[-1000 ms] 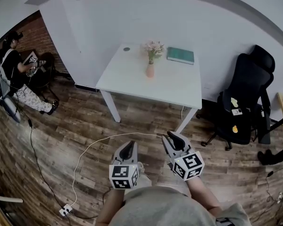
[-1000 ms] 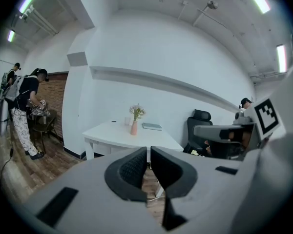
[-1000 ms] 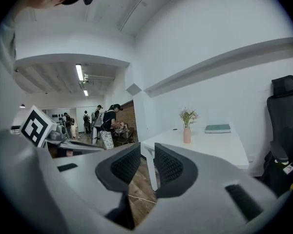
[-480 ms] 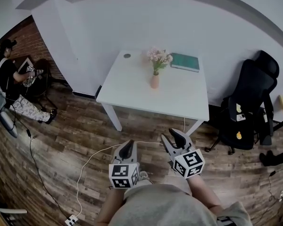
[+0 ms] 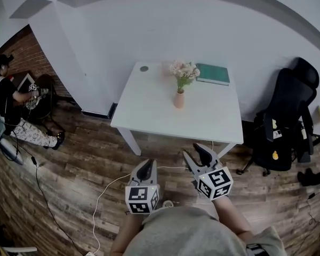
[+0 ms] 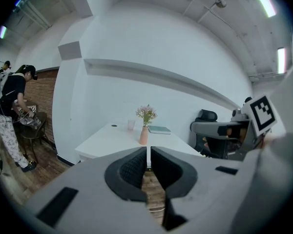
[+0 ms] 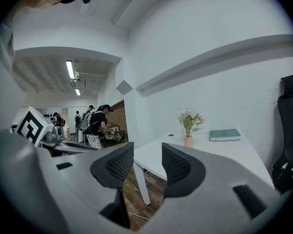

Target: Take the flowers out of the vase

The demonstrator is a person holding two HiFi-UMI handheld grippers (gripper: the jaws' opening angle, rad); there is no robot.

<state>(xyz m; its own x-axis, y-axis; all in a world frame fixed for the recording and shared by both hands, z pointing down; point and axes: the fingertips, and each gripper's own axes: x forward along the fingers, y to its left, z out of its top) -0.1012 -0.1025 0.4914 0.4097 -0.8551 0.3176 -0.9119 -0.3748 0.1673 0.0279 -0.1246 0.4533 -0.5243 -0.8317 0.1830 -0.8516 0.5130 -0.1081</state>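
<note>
On the white tabletop point(image 5: 149, 108) ahead, the flowers point(image 5: 184, 71) stood in their pink vase point(image 5: 179, 100), well apart from both grippers. My left gripper point(image 5: 146, 166) had its jaws closed to a sliver, empty. My right gripper point(image 5: 194, 152) had just been opening its jaws, with nothing between them.

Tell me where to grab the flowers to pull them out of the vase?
Grip the stems just above the mouth of the vase, below the blooms. Come from the near edge of the table, one jaw each side. The stems stand upright, bunched in a narrow neck, so a straight lift should free them; the blooms look soft and might crush.
</note>
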